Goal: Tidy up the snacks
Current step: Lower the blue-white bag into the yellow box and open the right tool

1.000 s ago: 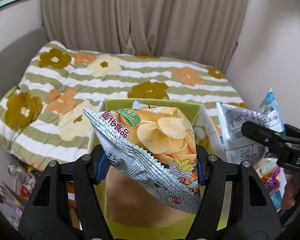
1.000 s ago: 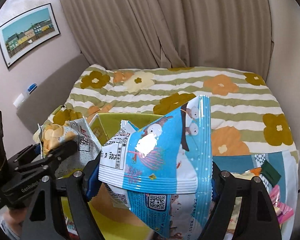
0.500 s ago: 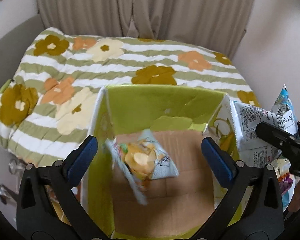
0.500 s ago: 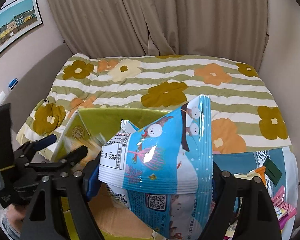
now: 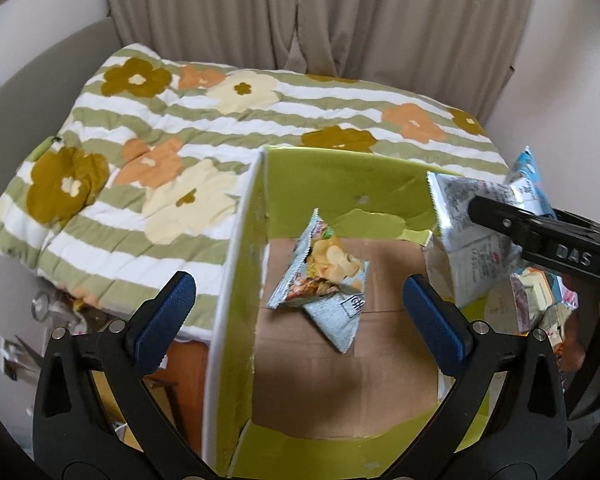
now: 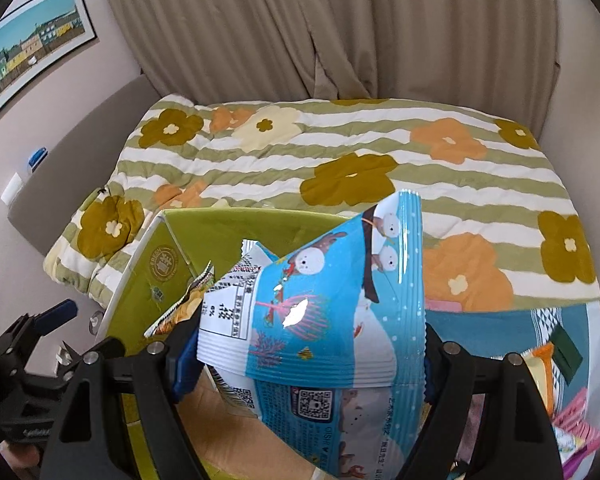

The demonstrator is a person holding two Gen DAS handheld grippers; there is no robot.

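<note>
A green cardboard box [image 5: 340,176] with a brown bottom stands open in front of the bed. A silver potato-chip bag [image 5: 324,272] lies inside it, near the left wall. My left gripper [image 5: 300,308] is open and empty above the box. My right gripper [image 6: 306,356] is shut on a blue snack bag with snowmen [image 6: 332,304], held over the box's right side [image 6: 236,224]. That bag [image 5: 472,236] and the right gripper's finger [image 5: 540,236] show at the right of the left wrist view. The chip bag's edge [image 6: 188,300] peeks out in the right wrist view.
A bed with a green-striped flower quilt [image 5: 220,128] lies behind the box. Several loose snack packets [image 5: 540,304] lie to the right of the box, also in the right wrist view [image 6: 572,436]. Curtains [image 5: 320,16] hang behind the bed.
My left gripper opened and let go of the chip bag, which fell into the box and settled on its bottom. My right gripper still holds the blue bag and has shifted slightly.
</note>
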